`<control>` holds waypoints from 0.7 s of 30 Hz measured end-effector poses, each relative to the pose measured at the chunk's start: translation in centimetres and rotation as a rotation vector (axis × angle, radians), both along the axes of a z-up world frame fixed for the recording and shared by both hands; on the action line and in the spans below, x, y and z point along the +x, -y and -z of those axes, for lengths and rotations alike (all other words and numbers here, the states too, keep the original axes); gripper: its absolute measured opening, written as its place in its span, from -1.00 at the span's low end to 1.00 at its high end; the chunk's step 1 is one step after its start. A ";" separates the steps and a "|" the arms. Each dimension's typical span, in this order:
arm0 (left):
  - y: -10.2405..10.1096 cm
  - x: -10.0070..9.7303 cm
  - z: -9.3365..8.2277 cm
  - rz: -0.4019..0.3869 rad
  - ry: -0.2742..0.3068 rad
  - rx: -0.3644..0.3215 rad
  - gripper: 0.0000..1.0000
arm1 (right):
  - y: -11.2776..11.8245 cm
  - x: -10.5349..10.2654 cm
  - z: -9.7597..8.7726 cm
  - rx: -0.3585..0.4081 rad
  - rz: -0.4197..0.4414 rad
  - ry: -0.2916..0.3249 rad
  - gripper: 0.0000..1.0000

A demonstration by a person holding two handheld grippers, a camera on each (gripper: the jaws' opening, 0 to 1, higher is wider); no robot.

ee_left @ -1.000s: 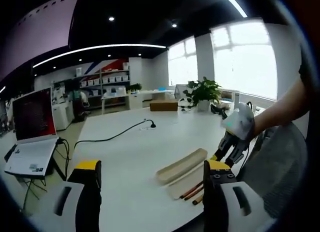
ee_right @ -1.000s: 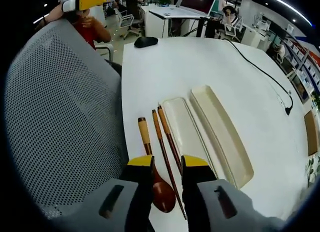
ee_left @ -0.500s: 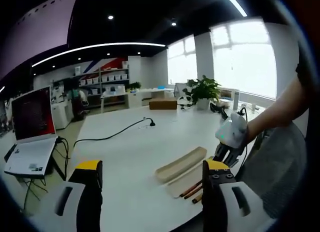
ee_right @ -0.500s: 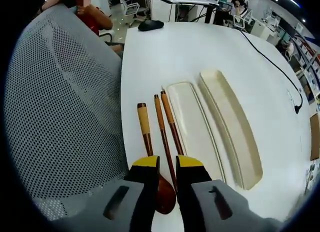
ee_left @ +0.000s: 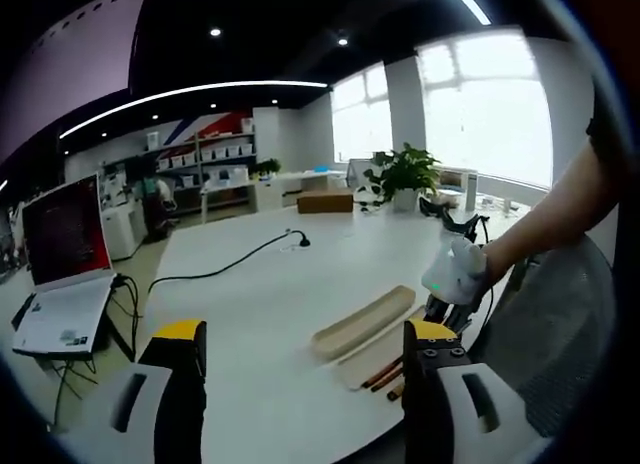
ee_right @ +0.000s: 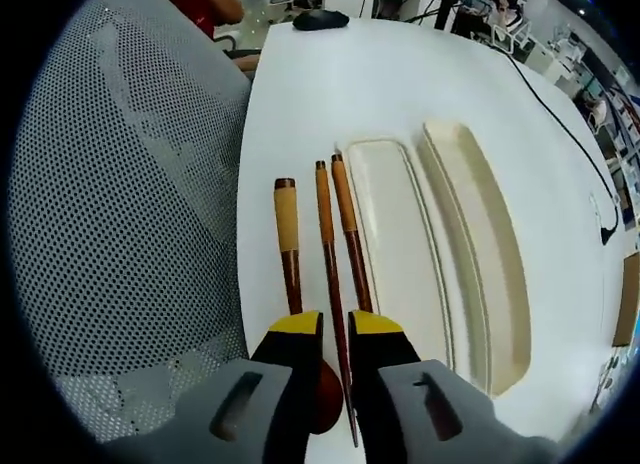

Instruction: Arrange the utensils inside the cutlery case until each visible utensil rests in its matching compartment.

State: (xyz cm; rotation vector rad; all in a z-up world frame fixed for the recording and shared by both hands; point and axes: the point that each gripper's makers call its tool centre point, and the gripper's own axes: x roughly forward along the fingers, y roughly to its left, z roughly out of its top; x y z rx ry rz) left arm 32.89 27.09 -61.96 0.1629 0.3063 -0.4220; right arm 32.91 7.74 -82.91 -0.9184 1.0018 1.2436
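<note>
Two chopsticks (ee_right: pixel 337 234) lie beside the case (ee_right: pixel 430 244); right gripper (ee_right: pixel 336 326) nearly together around one (left gripper (ee_left: pixel 300 336) apart)

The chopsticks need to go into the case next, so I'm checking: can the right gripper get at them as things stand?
Probably yes. The right gripper sits directly over the chopsticks, one stick running between its narrowly parted jaws. Nothing covers them; the spoon lies close alongside.
</note>
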 end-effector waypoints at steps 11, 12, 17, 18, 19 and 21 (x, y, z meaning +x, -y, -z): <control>0.5 0.0 0.1 0.031 -0.003 0.017 0.62 | -0.3 -0.3 0.4 -0.062 -0.074 0.029 -0.94; 0.5 -0.1 0.1 0.036 -0.001 0.017 0.62 | -0.3 -0.3 0.4 -0.068 -0.073 0.027 -0.95; 0.7 -0.2 0.2 0.050 -0.003 0.033 0.62 | -0.4 -0.1 0.4 -0.112 -0.046 0.010 -0.97; 0.8 -0.2 0.2 0.052 -0.006 0.034 0.62 | -0.4 0.0 0.5 -0.116 -0.036 0.005 -0.97; 1.0 -0.2 0.3 0.060 -0.008 0.038 0.61 | -0.3 0.0 0.4 -0.117 -0.032 0.002 -0.97; 1.1 -0.2 0.3 0.064 -0.007 0.052 0.61 | -0.3 -0.1 0.4 -0.114 -0.016 -0.007 -0.97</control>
